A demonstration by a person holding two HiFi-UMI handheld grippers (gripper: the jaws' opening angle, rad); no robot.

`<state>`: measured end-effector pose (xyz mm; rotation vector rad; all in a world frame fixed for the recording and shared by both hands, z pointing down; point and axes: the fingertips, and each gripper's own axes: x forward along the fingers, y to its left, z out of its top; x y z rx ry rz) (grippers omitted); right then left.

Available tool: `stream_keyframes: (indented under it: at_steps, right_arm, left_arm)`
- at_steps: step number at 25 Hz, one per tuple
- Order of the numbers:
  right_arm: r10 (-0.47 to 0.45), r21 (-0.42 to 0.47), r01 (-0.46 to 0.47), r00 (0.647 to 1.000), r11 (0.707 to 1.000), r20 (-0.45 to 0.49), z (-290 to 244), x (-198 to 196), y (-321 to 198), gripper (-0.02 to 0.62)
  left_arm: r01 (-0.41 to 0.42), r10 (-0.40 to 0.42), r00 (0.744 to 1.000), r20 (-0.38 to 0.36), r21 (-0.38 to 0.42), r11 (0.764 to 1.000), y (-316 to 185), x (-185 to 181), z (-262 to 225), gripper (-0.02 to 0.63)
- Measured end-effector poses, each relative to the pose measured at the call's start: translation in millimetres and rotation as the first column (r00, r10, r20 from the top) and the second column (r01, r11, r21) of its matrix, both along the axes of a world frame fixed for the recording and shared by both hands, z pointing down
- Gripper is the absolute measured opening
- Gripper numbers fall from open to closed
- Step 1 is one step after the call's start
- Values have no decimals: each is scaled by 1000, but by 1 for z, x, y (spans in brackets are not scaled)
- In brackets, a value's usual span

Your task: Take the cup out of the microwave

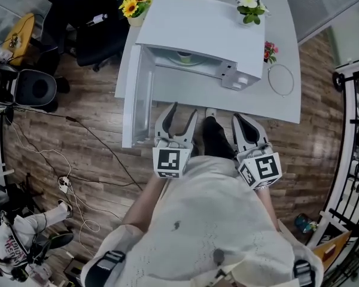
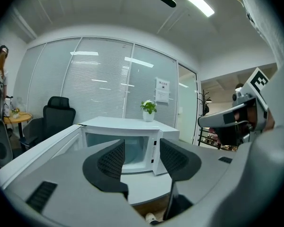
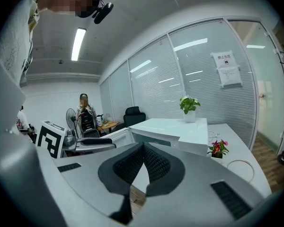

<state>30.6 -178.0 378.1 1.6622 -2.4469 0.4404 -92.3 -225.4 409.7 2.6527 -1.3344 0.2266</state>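
Note:
The white microwave (image 1: 197,28) stands on a white table (image 1: 275,103) with its door (image 1: 137,94) swung open to the left. A pale green round thing (image 1: 185,57), probably the cup, shows just inside the cavity; most of it is hidden by the microwave's top. My left gripper (image 1: 183,109) is open and empty, short of the table's near edge and in line with the opening (image 2: 132,148). To its right, my right gripper (image 1: 238,119) is shut on nothing, its pads (image 3: 154,164) meeting at the tips. Both stand apart from the microwave.
Sunflowers (image 1: 136,6) stand at the table's back left, a white-flowered plant (image 1: 249,5) sits on the microwave, and small red flowers (image 1: 269,51) and a cable loop (image 1: 281,79) lie to its right. A black office chair (image 1: 90,34) and floor cables (image 1: 66,184) are on the left. A person (image 3: 85,115) stands far off.

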Motion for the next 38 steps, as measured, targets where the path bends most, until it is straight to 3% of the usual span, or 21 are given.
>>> stream_keyframes:
  at_steps: [12,23,38]
  right_arm:
    - [-32,-32,31,999,999,-17,15,28,-89,9]
    - [11,-79,-13,1000,997,-28,43,58,-139,9]
    - [68,-123,-76,996,990,-61,69,89,-151,9]
  left_arm:
    - [57,-56,998,34,-43,997,-94,21,42,245]
    - [107,-98,992,78,-117,987,-166,26,106,244]
    - [165,-140,981,134,-191,968,-229,40,186,267]
